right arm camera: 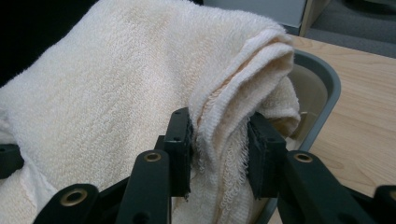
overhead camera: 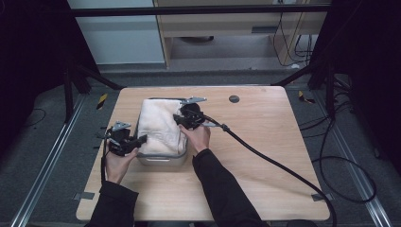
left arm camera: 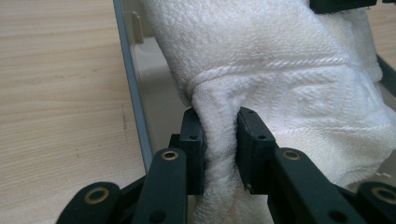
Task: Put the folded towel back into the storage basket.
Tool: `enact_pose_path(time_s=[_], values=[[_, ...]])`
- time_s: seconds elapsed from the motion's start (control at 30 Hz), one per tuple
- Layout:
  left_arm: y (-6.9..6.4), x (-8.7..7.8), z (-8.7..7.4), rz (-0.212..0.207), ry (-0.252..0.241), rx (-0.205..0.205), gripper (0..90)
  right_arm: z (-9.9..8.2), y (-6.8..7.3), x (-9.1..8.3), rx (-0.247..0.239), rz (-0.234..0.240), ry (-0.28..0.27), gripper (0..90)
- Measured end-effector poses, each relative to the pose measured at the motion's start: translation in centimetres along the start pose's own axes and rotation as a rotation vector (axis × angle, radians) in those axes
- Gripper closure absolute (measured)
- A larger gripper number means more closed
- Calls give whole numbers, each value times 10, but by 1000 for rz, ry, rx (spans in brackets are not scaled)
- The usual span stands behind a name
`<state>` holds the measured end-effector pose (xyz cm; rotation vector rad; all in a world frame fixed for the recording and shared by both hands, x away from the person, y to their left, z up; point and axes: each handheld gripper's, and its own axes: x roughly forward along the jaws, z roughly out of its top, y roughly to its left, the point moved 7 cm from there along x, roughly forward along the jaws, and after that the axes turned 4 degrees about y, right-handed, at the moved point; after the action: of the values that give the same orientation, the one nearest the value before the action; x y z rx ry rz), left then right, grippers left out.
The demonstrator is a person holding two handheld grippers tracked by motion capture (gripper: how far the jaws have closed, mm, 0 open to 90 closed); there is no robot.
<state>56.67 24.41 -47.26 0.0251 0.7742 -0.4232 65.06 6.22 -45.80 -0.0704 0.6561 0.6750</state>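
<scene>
While each hand-held gripper, left and right, pinches the towel, it sits in the bin on the tabletop; letting go apparently remains.

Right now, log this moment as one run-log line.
left gripper: shut on cream terry towel | right gripper: shut on towel's folded edge | towel: draped over grey plastic bin | bin: on wooden table

sleeves: black, long | grippers: black, brass-ringed pivot holes, grey three-cornered top plates | cables: black
</scene>
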Motion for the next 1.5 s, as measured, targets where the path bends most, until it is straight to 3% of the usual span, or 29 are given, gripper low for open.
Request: enact_pose_path(time_s=[0.37, 0.6, 0.7, 0.77, 1.1, 1.33, 1.5], values=[[2, 5, -2, 43, 34, 25, 662, -9, -2, 8, -39, -18, 41, 616], [2, 2, 0, 43, 10, 14, 613, -11, -5, 6, -68, -35, 56, 586], [2, -3, 3, 59, -18, 13, 600, -9, -8, 3, -86, -53, 35, 546], [0, -8, 6, 27, -48, 0, 598, -6, -8, -2, -101, -56, 12, 533], [-10, -31, 15, 6, -131, 22, 559, -1, -19, -40, -94, -49, -55, 379], [-18, -38, 8, 12, -147, 76, 513, -13, -36, -75, -78, -34, -81, 260], [-22, -46, 1, -10, -172, 78, 473, -28, -52, -101, -55, -31, -93, 207]])
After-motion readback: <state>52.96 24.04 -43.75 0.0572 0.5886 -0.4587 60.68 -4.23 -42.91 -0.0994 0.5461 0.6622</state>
